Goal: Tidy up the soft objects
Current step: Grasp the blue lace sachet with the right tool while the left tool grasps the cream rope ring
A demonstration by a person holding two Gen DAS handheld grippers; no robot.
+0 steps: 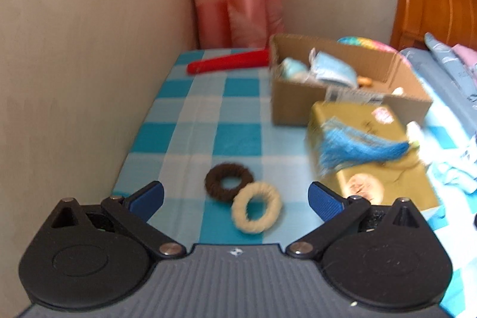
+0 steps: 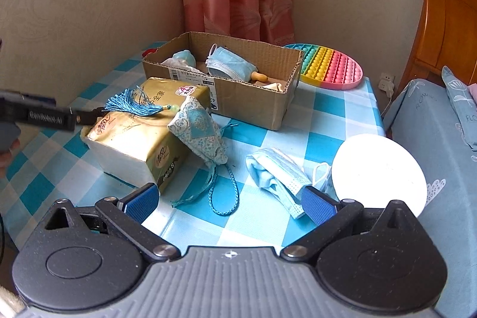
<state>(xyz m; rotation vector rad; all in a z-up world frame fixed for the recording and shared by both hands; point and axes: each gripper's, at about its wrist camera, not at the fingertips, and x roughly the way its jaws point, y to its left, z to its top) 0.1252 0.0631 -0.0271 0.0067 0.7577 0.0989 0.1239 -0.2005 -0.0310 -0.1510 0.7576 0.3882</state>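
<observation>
While both my tongs, left gripper point(image 1: 235, 197) and right gripper point(image 2: 229, 200), are gaping, two hair rings point(image 1: 243, 197) are lying touching, near the cardboard box point(image 1: 298, 106).

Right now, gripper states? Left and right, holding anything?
Left gripper: open, holding nothing; the brown hair tie and cream hair tie lie between its fingers.
Right gripper: open, empty, above the face mask.

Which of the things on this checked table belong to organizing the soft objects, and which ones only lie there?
Belong to the job:
- brown hair ring
- cream hair ring
- loose face mask
- patterned pouch
- blue tassel
- cardboard box, already holding a mask

Just lying about:
- gold tissue pack
- rainbow pop toy
- red object
- white disc
</observation>
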